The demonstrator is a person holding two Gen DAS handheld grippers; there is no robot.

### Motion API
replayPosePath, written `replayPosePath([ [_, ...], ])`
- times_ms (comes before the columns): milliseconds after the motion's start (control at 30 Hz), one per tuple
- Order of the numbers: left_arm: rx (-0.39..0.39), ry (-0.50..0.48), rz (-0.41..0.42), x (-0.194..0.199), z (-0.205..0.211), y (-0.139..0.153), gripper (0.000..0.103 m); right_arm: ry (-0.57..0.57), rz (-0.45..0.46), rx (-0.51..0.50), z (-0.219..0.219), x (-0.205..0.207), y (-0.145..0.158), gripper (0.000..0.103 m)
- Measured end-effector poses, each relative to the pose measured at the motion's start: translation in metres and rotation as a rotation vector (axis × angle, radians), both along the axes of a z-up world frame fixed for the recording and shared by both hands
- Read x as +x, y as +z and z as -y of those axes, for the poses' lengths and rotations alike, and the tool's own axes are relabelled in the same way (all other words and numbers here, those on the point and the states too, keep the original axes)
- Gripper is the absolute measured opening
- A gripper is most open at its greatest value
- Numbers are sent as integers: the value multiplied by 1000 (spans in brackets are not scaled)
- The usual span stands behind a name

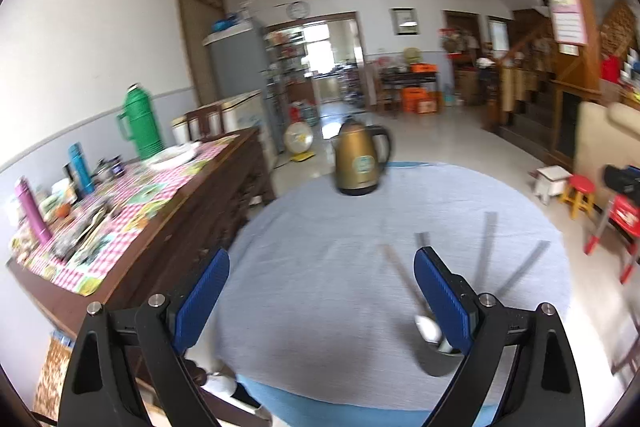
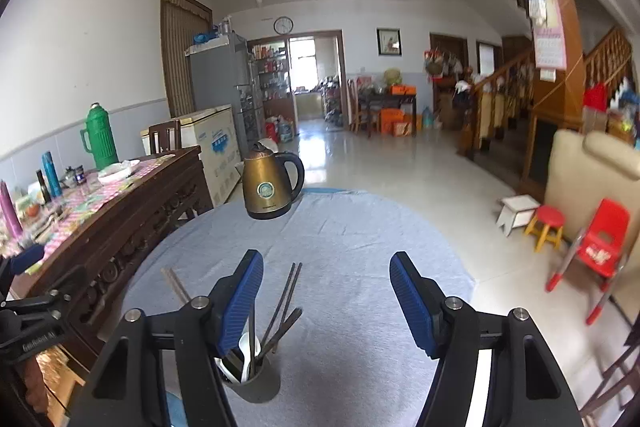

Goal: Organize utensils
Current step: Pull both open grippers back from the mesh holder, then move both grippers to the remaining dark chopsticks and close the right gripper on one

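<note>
Your round table (image 2: 360,247) was draped in a pale blue-grey cloth of fine woven texture, creased in soft folds. Near its far edge stood a bronze-coloured metal kettle (image 2: 269,183) with a domed lid, a black curved handle and a black base; its front bore a round teal badge with a line of small print beneath, too small to read.

The utensil holder (image 2: 256,379), a dark cylindrical cup, stood on the cloth near the table's front edge. It held at least 2 thin dark chopsticks (image 2: 286,297) leaning outward, a white spoon (image 2: 245,347) with a glossy bowl, and 1 pale wooden chopstick (image 2: 175,285) slanting left. In the left wrist view these sticks appeared blurred, fanned out behind the right finger.

Your left gripper (image 1: 322,291) had 2 ribbed blue pads (image 1: 202,301) on black angular arms with silver bolt heads; the jaws stood wide apart and held nothing. Your right gripper (image 2: 326,297) was built the same, its jaws likewise spread wide and empty, with the left pad in front of the holder in that view; whether it touched could not be told.

To the left, a carved dark wooden sideboard (image 2: 132,227) carried a pink checked cover, a ribbed green thermos (image 2: 100,137), a teal bottle (image 2: 51,173) and a magenta bottle (image 2: 9,209).
</note>
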State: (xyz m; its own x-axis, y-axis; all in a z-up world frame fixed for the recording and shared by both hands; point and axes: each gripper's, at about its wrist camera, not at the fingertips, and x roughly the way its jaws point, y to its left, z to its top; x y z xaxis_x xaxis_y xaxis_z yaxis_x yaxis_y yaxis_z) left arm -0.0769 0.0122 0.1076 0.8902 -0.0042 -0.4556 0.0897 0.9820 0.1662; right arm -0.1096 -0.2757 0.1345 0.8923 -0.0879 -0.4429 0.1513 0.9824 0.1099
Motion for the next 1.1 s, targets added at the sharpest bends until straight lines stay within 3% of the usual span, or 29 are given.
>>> replayPosePath([
  [233,-6,186,-83,63,-69,-30,94,46,-100,211,67,79,-25,70],
  [433,-16,256,-241,131,-96,-88,94,102,-311,338,105,177,-91,65],
  [600,-65,234,-379,173,-88,-133,94,182,-503,346,82,255,-163,48],
  [700,-57,216,-437,187,-75,-157,94,223,-570,351,61,293,-197,46],
  [800,-35,190,-479,192,-63,-175,94,251,-621,370,42,332,-227,37],
  [1100,-6,197,-537,215,-65,-205,94,203,-700,392,19,395,-268,25],
])
